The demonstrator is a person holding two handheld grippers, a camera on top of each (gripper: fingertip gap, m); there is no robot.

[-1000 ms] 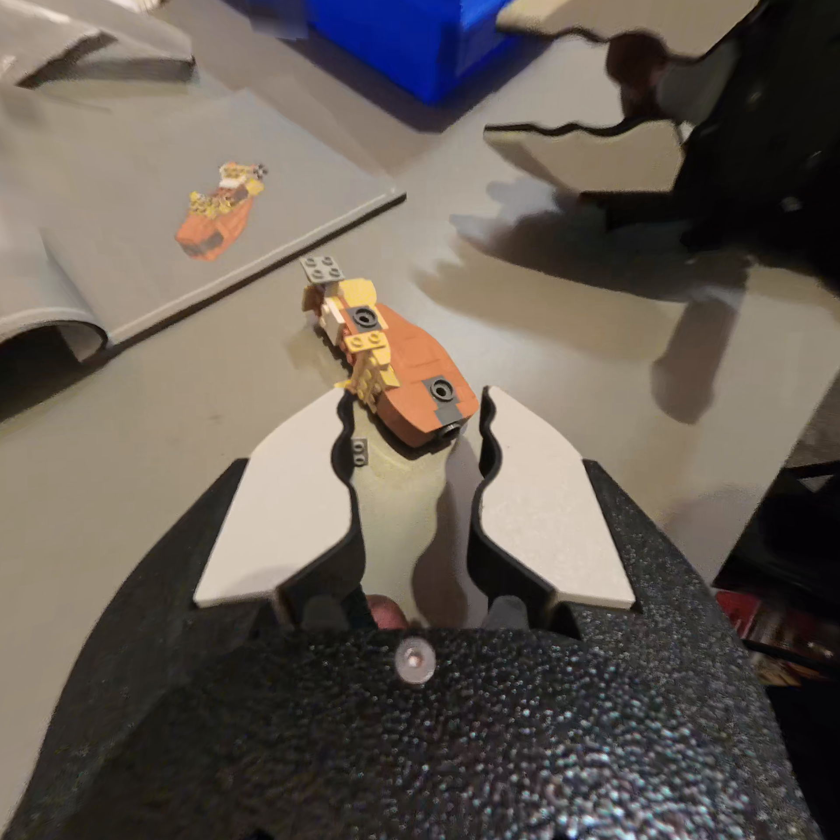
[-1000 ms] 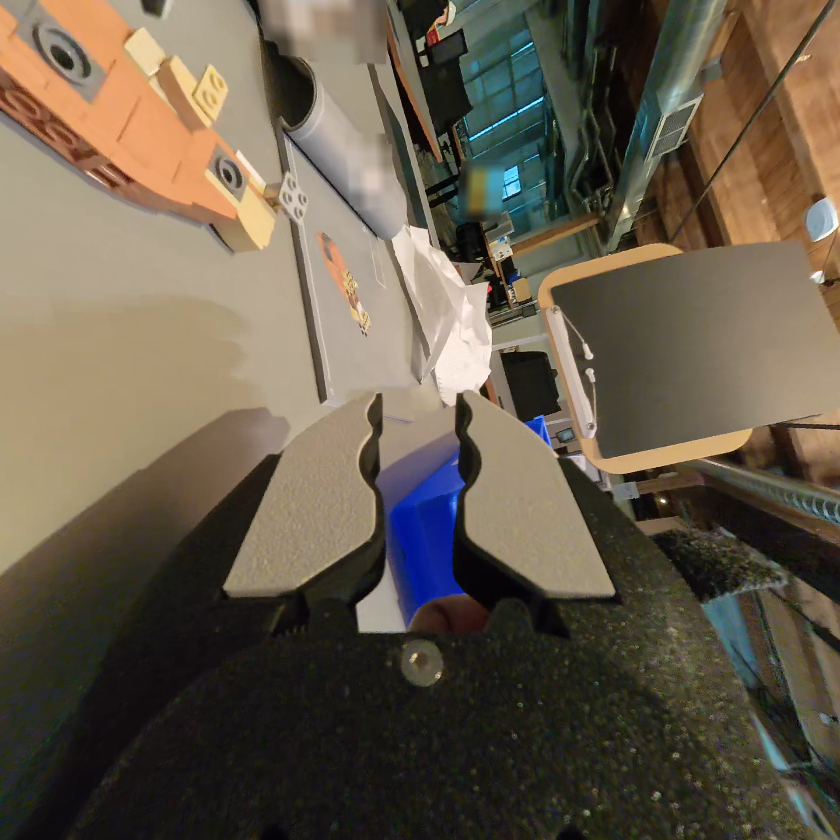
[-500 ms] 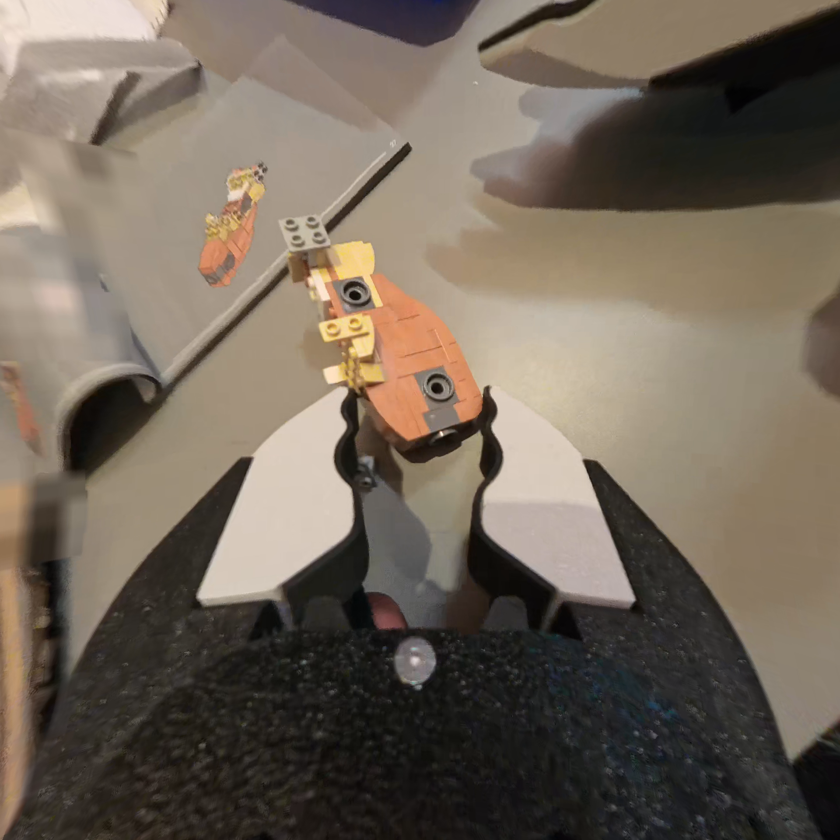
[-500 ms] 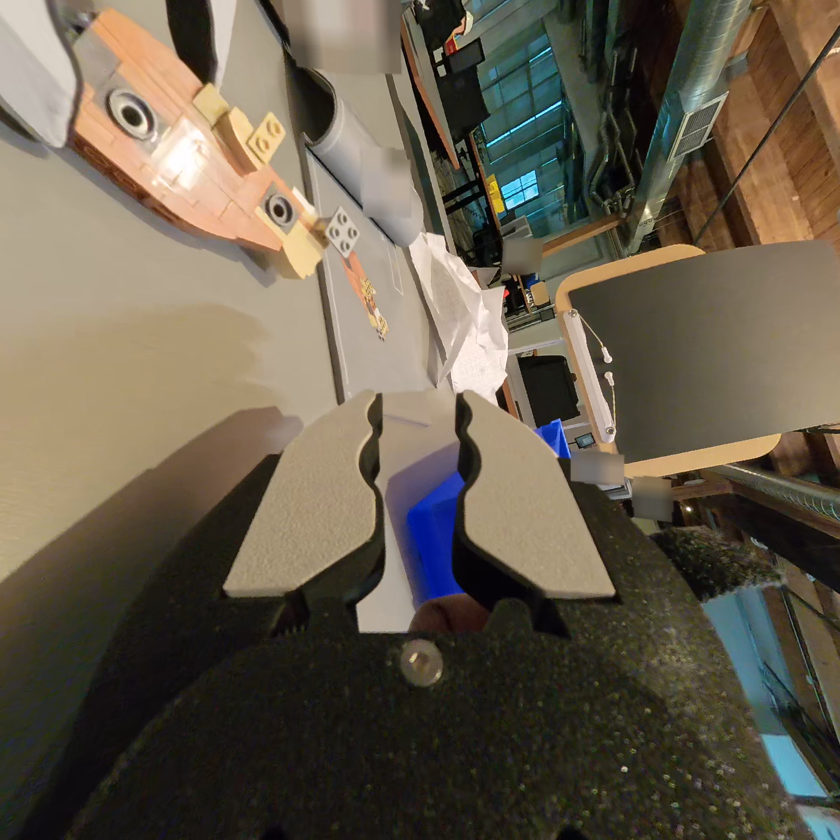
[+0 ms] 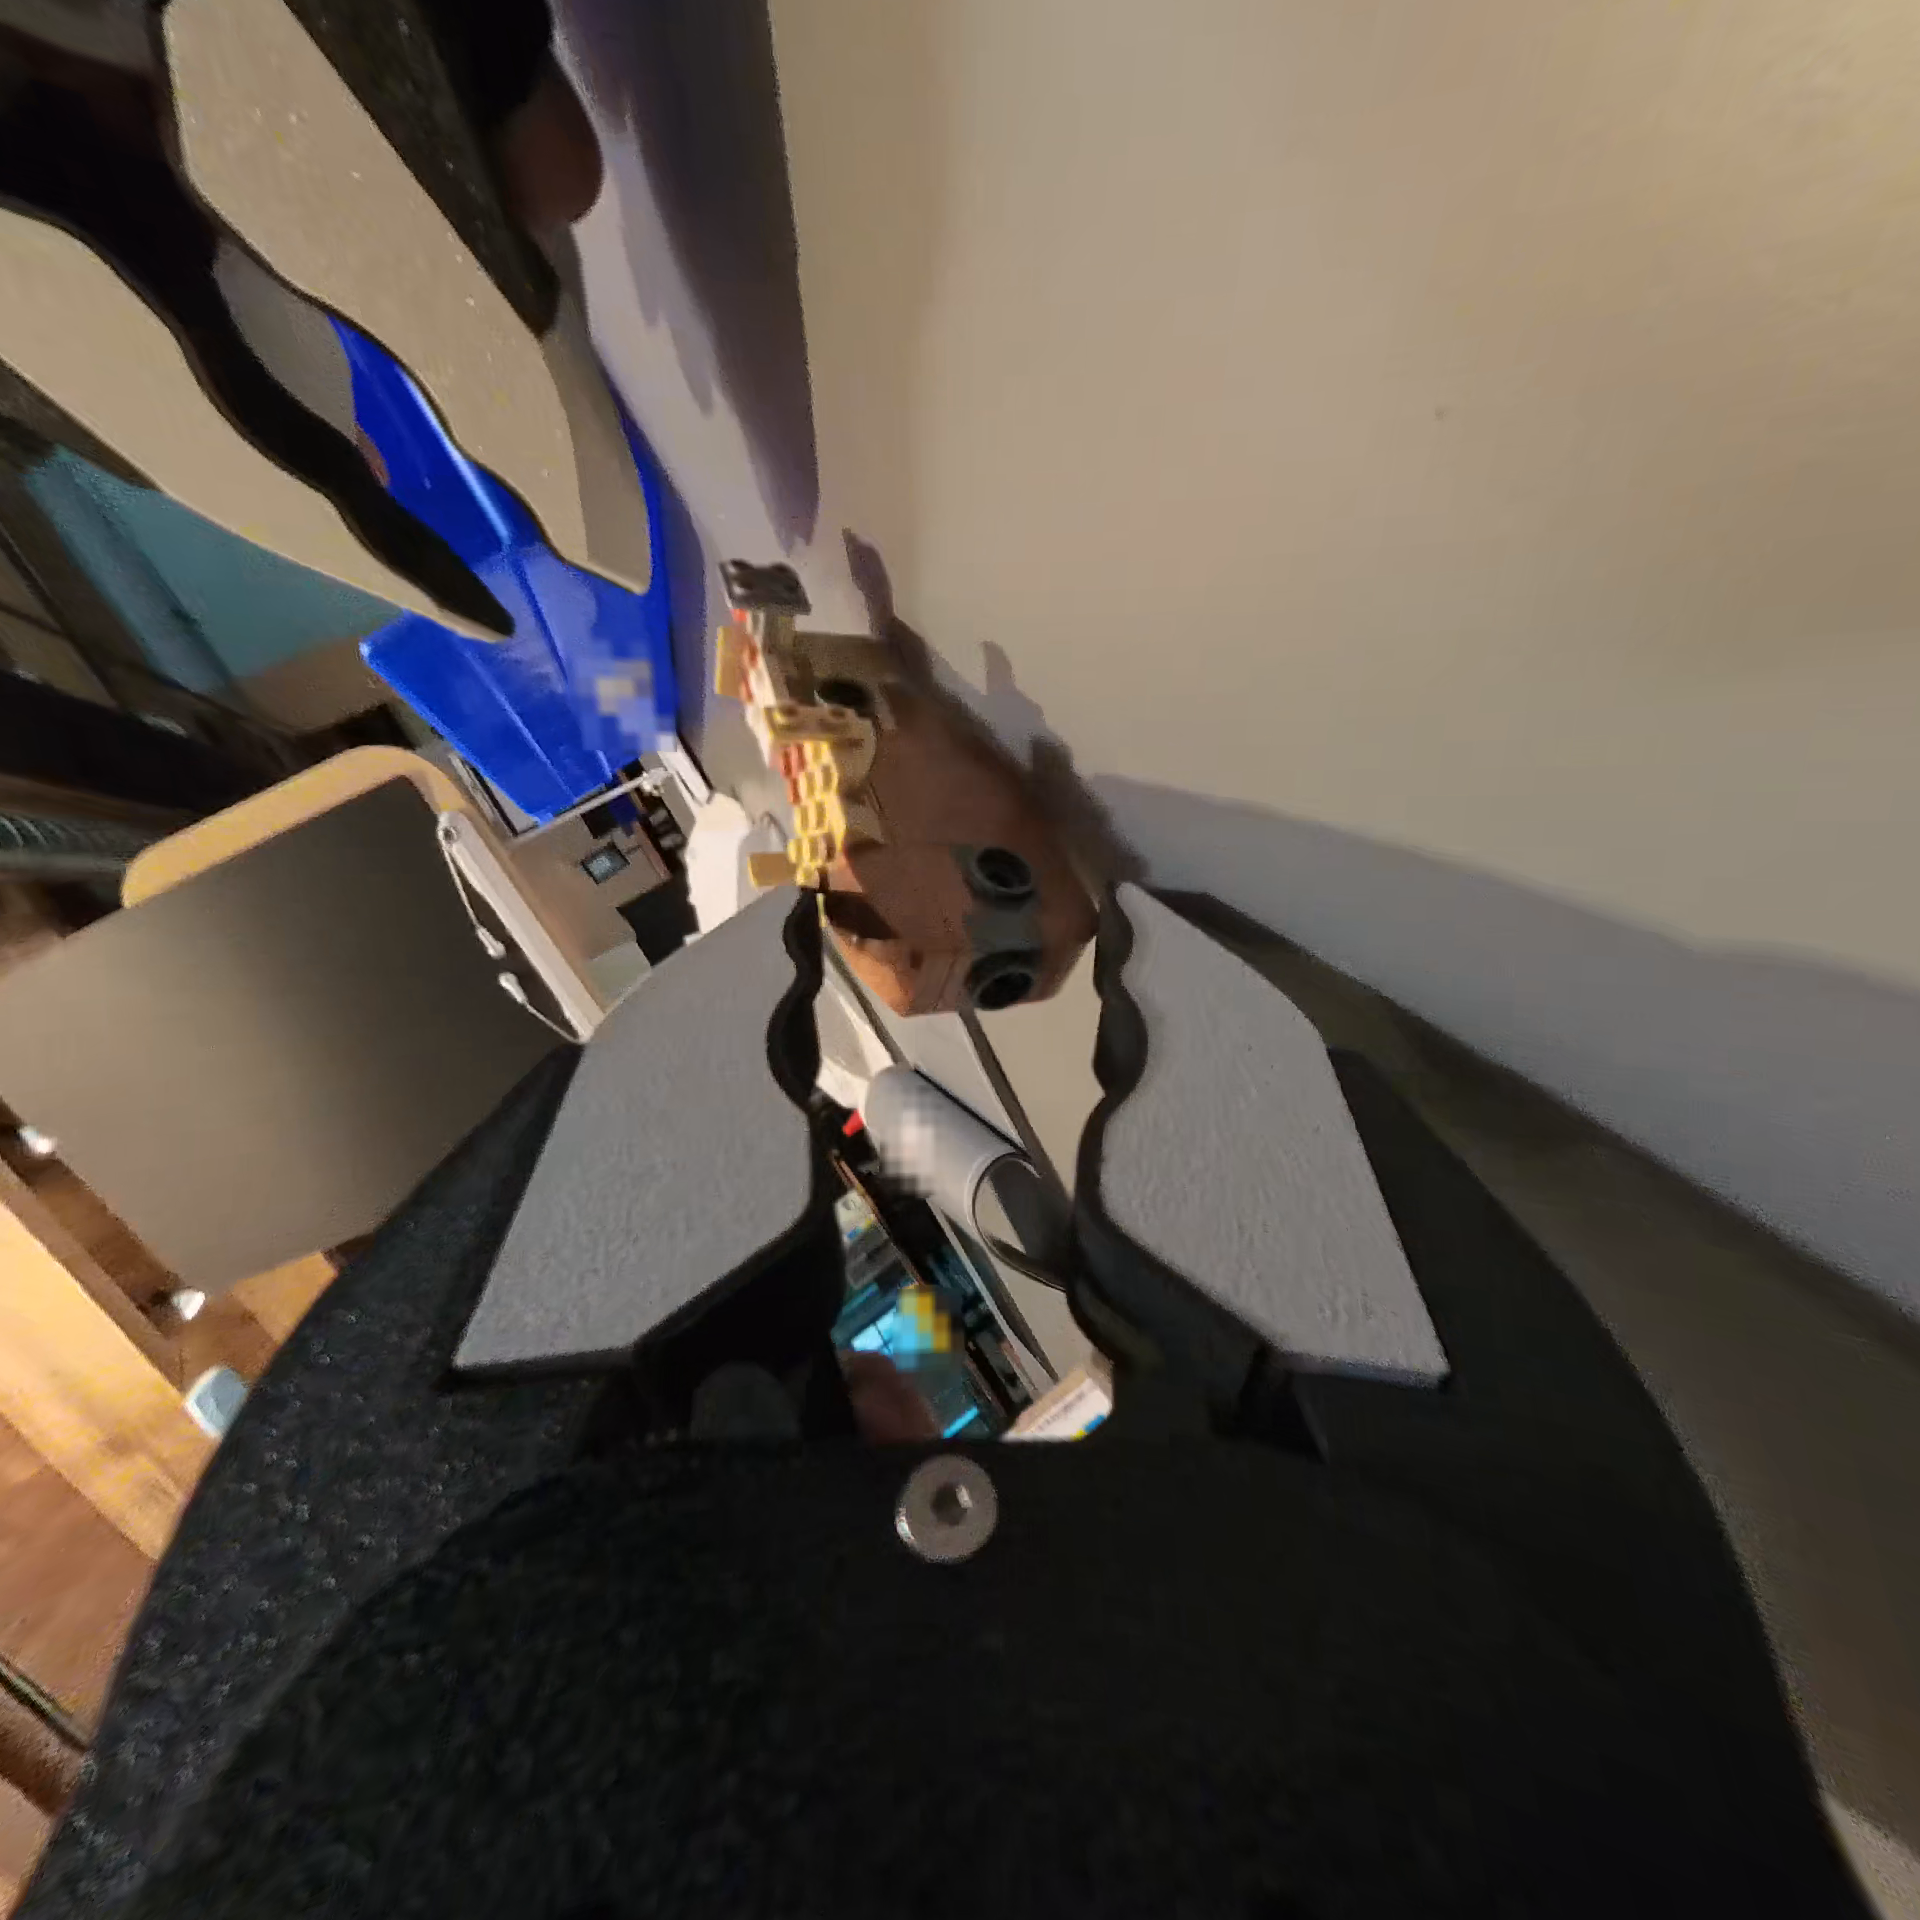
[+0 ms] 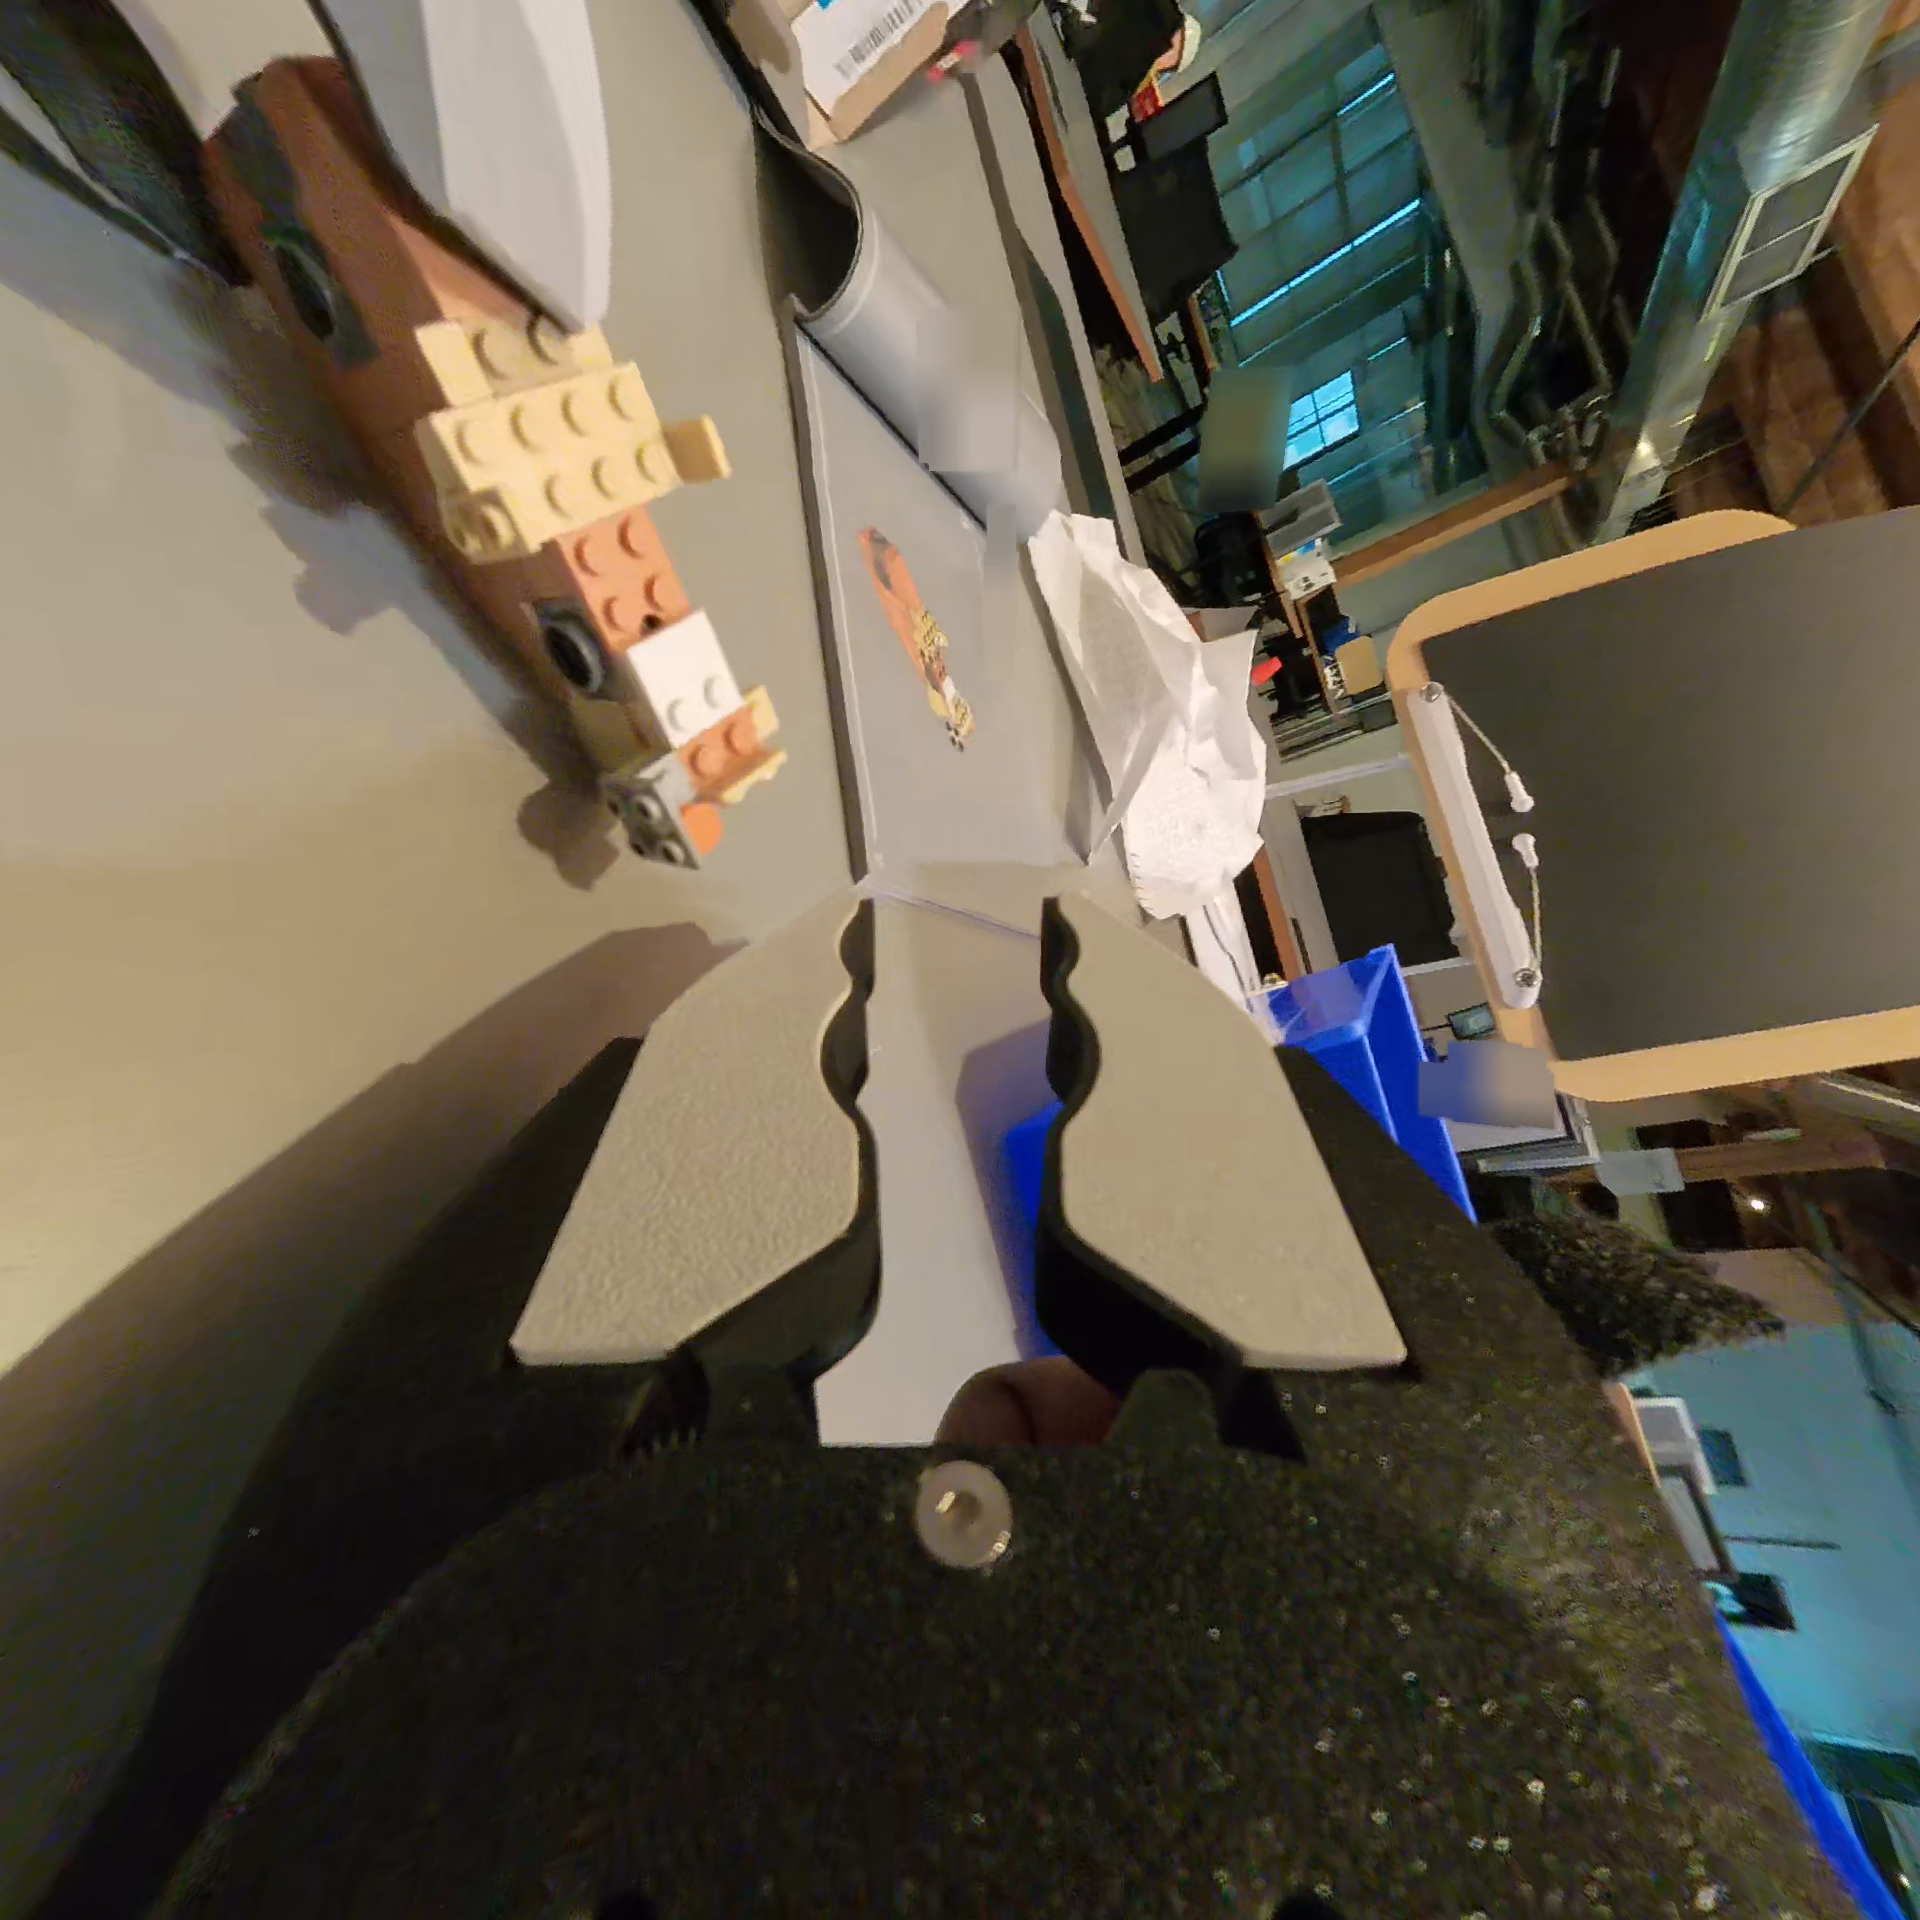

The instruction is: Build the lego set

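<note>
The lego model [image 5: 925, 831], a brown hull with tan and yellow bricks and a small grey plate at its far end, is gripped at its brown near end by my left gripper [image 5: 945, 914]. In the right wrist view the model [image 6: 551, 468] is at the upper left, turned on its side with its studs facing the camera, close over the grey table [image 6: 208, 935], with a left finger [image 6: 499, 135] over its brown end. My right gripper [image 6: 956, 935] is slightly open and empty, to the right of the model and apart from it.
An instruction booklet [image 6: 935, 675] with a picture of the model lies beyond the model. A rolled grey mat [image 6: 883, 301] and crumpled white paper [image 6: 1153, 727] lie behind it. A blue bin [image 6: 1351, 1039] stands at the table's far side, and it also shows in the left wrist view [image 5: 520, 675].
My left gripper moved forward around the model's brown end, closed on it, and has rolled it onto its side. My right gripper stayed slightly open, and the model came closer to it.
</note>
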